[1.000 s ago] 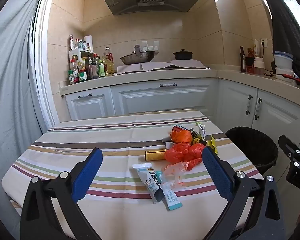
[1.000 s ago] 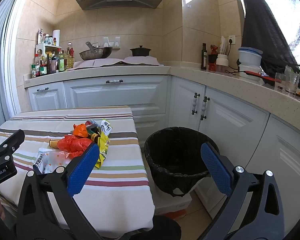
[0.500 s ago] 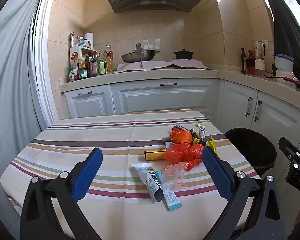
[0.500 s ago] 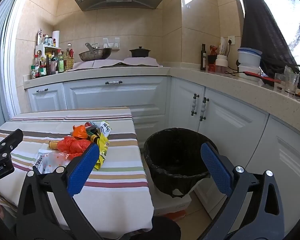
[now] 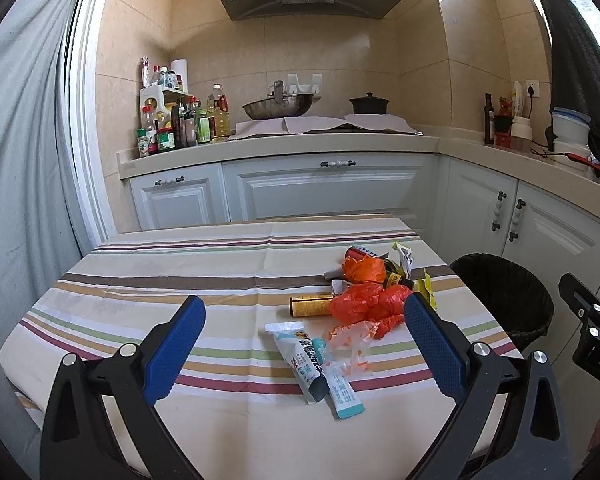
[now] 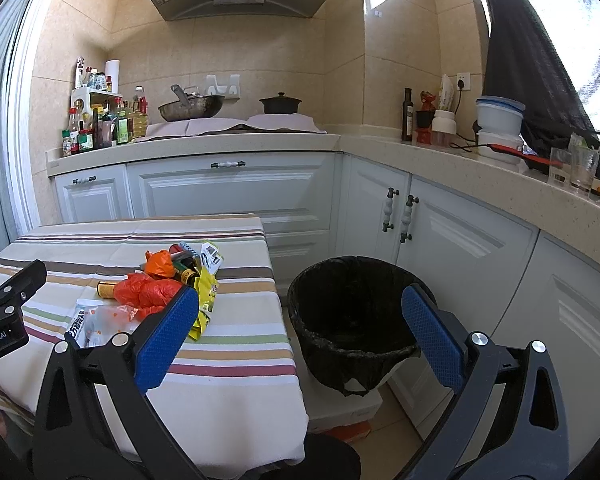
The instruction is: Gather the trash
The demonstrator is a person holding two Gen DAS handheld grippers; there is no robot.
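Observation:
A heap of trash lies on the right part of the striped tablecloth (image 5: 148,280): orange plastic bags (image 5: 364,300), a yellow tube (image 5: 310,306), a white squeeze tube (image 5: 300,356), a teal sachet (image 5: 342,392), a clear wrapper (image 5: 350,340) and a yellow packet (image 6: 206,300). My left gripper (image 5: 300,352) hangs open over the near table edge, short of the tubes. My right gripper (image 6: 300,336) is open in the air, facing the black-lined bin (image 6: 352,316) beside the table. Nothing is held.
White cabinets (image 6: 440,248) close off the back and right. The counter carries a wok (image 5: 278,106), a black pot (image 5: 369,104), condiment bottles (image 5: 172,128) and containers (image 6: 498,120). A grey curtain (image 5: 16,160) hangs at left. A white box (image 6: 340,404) sits under the bin.
Both views have shifted slightly, as if the grippers drifted a little up or back. The trash and bin have not moved, and both grippers stay open.

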